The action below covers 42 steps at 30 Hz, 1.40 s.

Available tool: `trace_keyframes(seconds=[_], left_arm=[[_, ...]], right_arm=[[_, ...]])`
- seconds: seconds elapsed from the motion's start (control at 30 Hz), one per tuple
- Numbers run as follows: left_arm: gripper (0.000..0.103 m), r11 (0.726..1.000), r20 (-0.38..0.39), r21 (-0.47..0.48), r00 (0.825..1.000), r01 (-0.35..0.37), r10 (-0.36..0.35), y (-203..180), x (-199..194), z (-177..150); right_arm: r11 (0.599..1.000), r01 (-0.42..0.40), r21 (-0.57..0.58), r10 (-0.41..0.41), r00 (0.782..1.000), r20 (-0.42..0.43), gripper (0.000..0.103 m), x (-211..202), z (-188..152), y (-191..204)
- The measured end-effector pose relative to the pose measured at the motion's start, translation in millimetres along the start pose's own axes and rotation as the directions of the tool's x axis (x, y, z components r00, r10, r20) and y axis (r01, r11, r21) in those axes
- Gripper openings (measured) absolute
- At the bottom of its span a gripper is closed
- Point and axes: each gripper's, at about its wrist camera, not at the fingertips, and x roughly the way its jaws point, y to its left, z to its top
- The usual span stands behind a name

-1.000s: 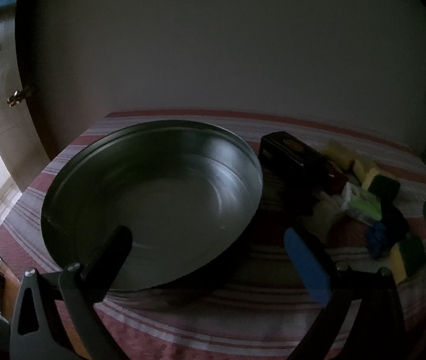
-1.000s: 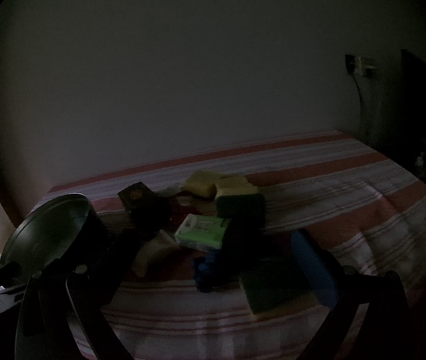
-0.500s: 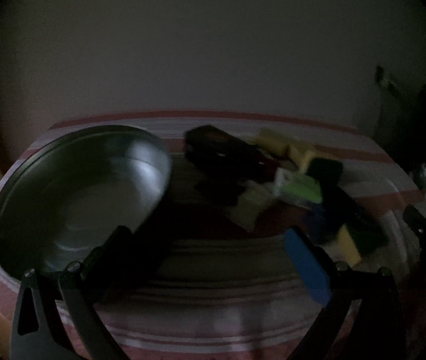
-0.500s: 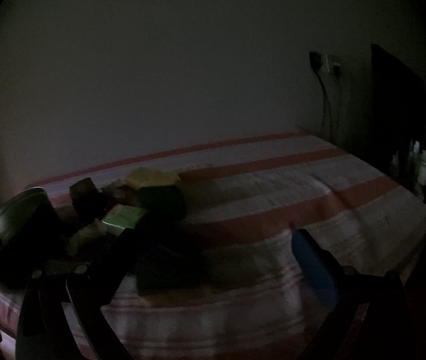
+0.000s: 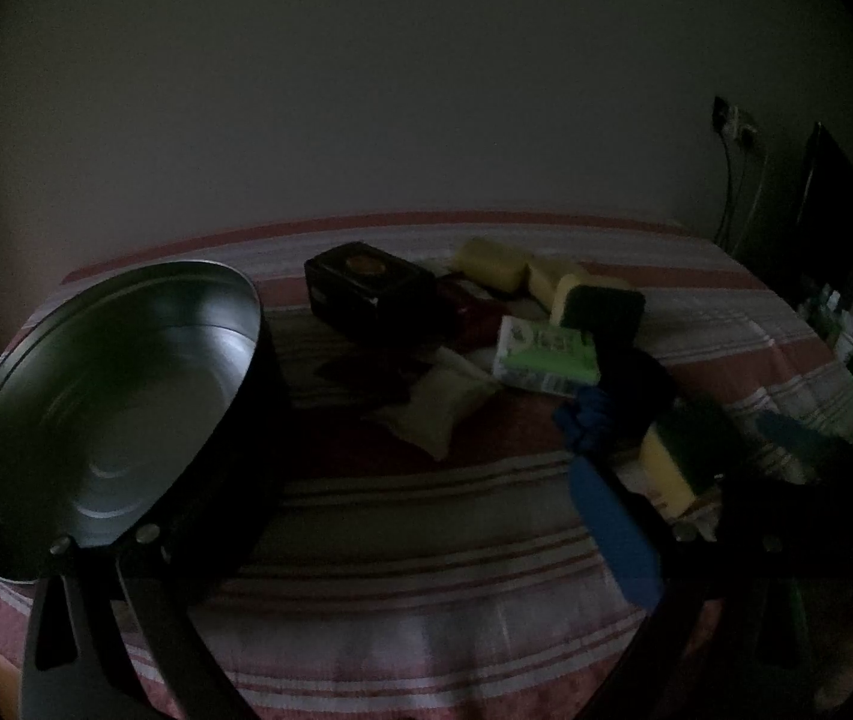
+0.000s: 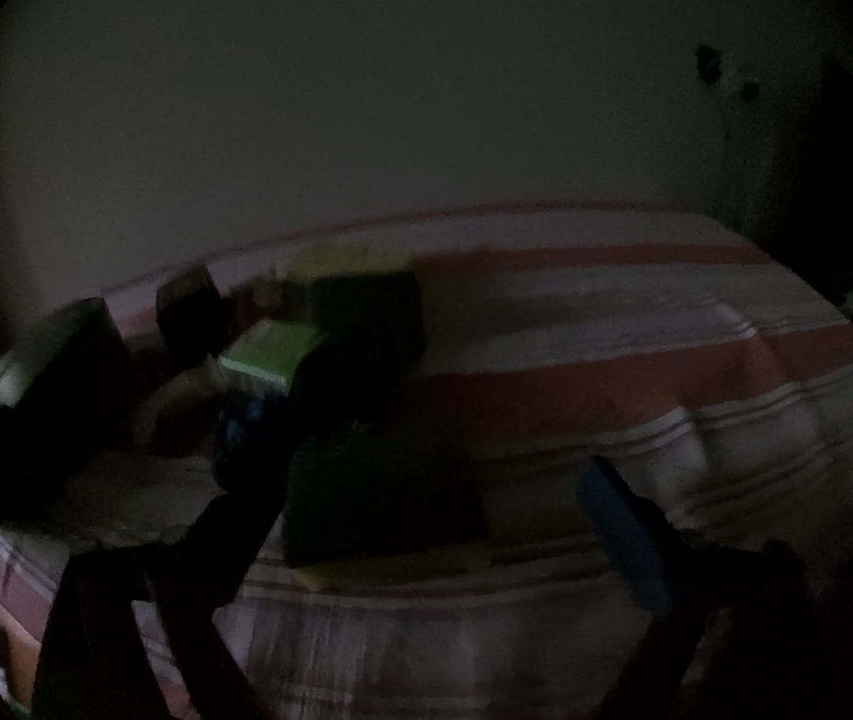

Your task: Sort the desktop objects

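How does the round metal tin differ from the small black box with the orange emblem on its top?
The round metal tin is wide, shallow and open, its shiny inside bare; the small black box is closed, rectangular and far smaller. The tin sits at the left edge of the striped tablecloth, while the box stands farther back, beside the pile of sponges. Both rest on the cloth, ungripped.

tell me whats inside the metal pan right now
Nothing can be seen inside the metal pan: its shiny floor is bare. The left gripper's dark finger covers a small patch at the near rim.
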Motion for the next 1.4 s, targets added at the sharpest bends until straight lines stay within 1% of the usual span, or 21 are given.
trace_keyframes(seconds=[0.03, 0.1, 0.17, 0.27, 0.33, 0.4, 0.43, 0.47, 0.53, 0.63, 0.73, 0.8, 0.83, 0.87, 0.9, 0.97, 1.07, 1.17, 1.27, 1.33, 1.4], left_arm=[[0.103, 1.000, 0.000, 0.000, 1.000, 0.002, -0.002, 0, 1, 0], [0.103, 1.000, -0.004, 0.001, 1.000, 0.006, -0.006, -3, 3, 0], [0.103, 1.000, -0.005, 0.007, 1.000, 0.024, -0.024, -5, 3, 0], [0.103, 0.997, -0.018, 0.020, 0.997, 0.069, -0.069, -11, 6, -1], [0.103, 0.996, -0.027, 0.019, 0.996, 0.091, -0.091, -15, 9, -1], [0.103, 0.994, -0.030, 0.015, 0.994, 0.105, -0.104, -17, 10, 0], [0.103, 0.994, -0.029, 0.017, 0.994, 0.109, -0.109, -19, 11, 0], [0.103, 0.993, -0.028, 0.021, 0.993, 0.113, -0.113, -20, 11, 1], [0.103, 0.993, -0.026, 0.028, 0.993, 0.116, -0.115, -23, 13, 1], [0.102, 0.992, -0.032, 0.039, 0.992, 0.123, -0.121, -29, 16, 3], [0.101, 0.986, -0.047, 0.043, 0.986, 0.159, -0.157, -38, 21, 6], [0.095, 0.984, -0.055, 0.057, 0.984, 0.170, -0.167, -45, 24, 7], [0.094, 0.983, -0.063, 0.067, 0.984, 0.173, -0.169, -49, 26, 8], [0.089, 0.981, -0.073, 0.079, 0.982, 0.179, -0.174, -53, 29, 9], [0.082, 0.979, -0.084, 0.091, 0.981, 0.183, -0.176, -58, 32, 9], [0.072, 0.975, -0.109, 0.112, 0.978, 0.190, -0.178, -66, 37, 10], [0.067, 0.970, -0.149, 0.124, 0.970, 0.210, -0.192, -75, 49, 11], [0.065, 0.969, -0.170, 0.135, 0.969, 0.205, -0.182, -83, 58, 13], [0.049, 0.972, -0.201, 0.140, 0.967, 0.189, -0.159, -84, 70, 14], [0.046, 0.974, -0.220, 0.121, 0.962, 0.190, -0.160, -81, 76, 14], [0.040, 0.977, -0.201, 0.113, 0.967, 0.181, -0.156, -78, 75, 15]], right_arm=[[0.999, -0.036, 0.006, 0.036, 0.999, -0.007, 0.092, -3, -3, 1], [0.995, -0.091, 0.031, 0.091, 0.995, -0.025, 0.085, 0, -2, 1], [0.993, -0.116, 0.031, 0.117, 0.993, -0.026, 0.081, 0, -3, 2], [0.991, -0.134, 0.016, 0.135, 0.990, -0.040, 0.080, -2, -5, 2], [0.980, -0.200, 0.016, 0.201, 0.977, -0.069, 0.066, -4, -8, 0], [0.961, -0.274, 0.038, 0.276, 0.958, -0.070, 0.042, -8, -9, -1], [0.954, -0.298, 0.042, 0.300, 0.952, -0.065, 0.041, -11, -10, -1], [0.956, -0.293, 0.035, 0.294, 0.954, -0.053, 0.040, -16, -10, -1], [0.967, -0.256, 0.004, 0.256, 0.967, 0.005, 0.039, -32, -12, -5], [0.967, -0.254, -0.003, 0.253, 0.963, 0.089, 0.039, -58, -11, -16], [0.984, -0.177, -0.005, 0.176, 0.972, 0.157, 0.039, -80, -9, -25], [0.992, -0.122, -0.009, 0.122, 0.975, 0.186, 0.039, -83, -8, -29], [0.994, -0.105, -0.010, 0.105, 0.975, 0.193, 0.039, -86, -9, -32], [0.996, -0.093, -0.007, 0.092, 0.976, 0.196, 0.039, -88, -11, -35], [0.996, -0.084, -0.001, 0.083, 0.977, 0.195, 0.039, -90, -11, -43], [0.997, -0.077, 0.019, 0.072, 0.979, 0.193, 0.039, -91, -12, -51], [0.996, -0.073, 0.044, 0.064, 0.979, 0.194, 0.039, -85, -10, -59], [0.996, -0.069, 0.058, 0.057, 0.979, 0.197, 0.039, -79, -9, -60], [0.996, -0.064, 0.066, 0.049, 0.979, 0.199, 0.039, -70, -8, -58], [0.995, -0.066, 0.071, 0.051, 0.979, 0.197, 0.039, -66, -8, -58], [0.995, -0.068, 0.076, 0.052, 0.980, 0.193, 0.039, -65, -9, -61]])
